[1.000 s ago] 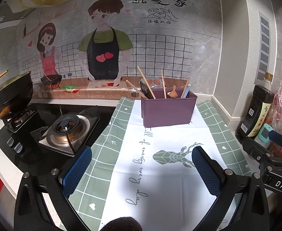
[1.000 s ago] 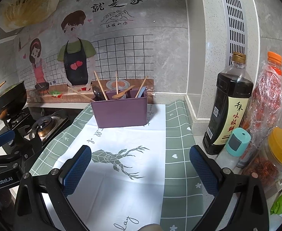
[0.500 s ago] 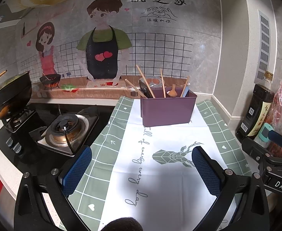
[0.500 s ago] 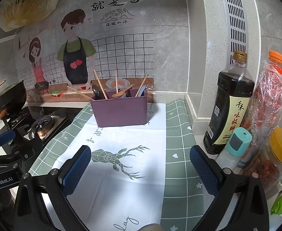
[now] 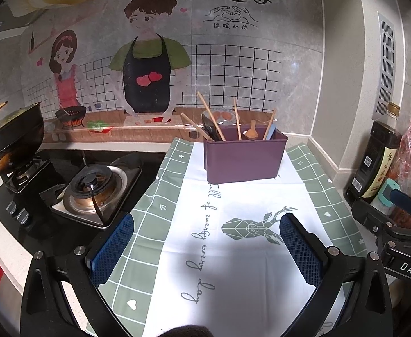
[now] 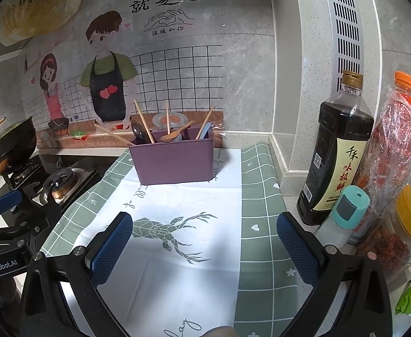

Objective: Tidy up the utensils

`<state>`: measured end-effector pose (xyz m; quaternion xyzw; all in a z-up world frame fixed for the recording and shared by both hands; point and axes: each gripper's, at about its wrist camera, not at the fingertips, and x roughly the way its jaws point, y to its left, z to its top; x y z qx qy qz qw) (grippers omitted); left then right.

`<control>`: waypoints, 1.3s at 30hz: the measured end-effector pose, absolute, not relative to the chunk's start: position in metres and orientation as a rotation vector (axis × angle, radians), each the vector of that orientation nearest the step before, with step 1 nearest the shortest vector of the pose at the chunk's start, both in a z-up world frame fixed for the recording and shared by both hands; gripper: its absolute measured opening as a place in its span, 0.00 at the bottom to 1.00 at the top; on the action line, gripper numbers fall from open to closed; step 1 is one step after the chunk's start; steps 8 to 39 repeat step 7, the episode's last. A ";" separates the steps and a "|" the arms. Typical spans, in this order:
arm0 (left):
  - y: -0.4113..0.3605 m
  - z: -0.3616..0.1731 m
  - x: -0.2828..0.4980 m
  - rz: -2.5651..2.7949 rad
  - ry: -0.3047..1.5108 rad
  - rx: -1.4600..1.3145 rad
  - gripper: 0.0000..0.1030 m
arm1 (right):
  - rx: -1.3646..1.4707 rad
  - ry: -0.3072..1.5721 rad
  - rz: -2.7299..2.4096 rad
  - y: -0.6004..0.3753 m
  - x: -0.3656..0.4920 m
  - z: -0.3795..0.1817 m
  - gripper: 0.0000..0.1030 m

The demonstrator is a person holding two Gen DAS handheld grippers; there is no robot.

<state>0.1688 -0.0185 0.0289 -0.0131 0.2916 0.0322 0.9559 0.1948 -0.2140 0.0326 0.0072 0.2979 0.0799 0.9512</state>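
Purple bin (image 5: 244,157) at far end of mat (image 5: 233,252) on desk, w/ chopsticks (image 5: 211,119), wooden spoon (image 5: 251,132), dark ladle (image 5: 209,129) inside, left tongs (image 5: 206,248) & right tongs (image 6: 204,245) wide open, empty

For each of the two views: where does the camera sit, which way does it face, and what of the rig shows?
Left wrist: behind the open left hand-held gripper, facing the purple utensil box and wall; stove at left.
Right wrist: behind the open right hand-held gripper, facing the same box; soy sauce bottle at right.
Shared: box, deer cloth; each view shows the other gripper.
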 end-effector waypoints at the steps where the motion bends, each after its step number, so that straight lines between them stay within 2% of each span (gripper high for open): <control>1: -0.019 0.029 0.169 0.065 0.591 -0.027 1.00 | 0.015 0.607 0.161 -0.214 0.195 0.033 0.99; 39: -0.015 0.025 0.174 0.053 0.589 -0.022 1.00 | 0.021 0.610 0.150 -0.215 0.197 0.032 0.99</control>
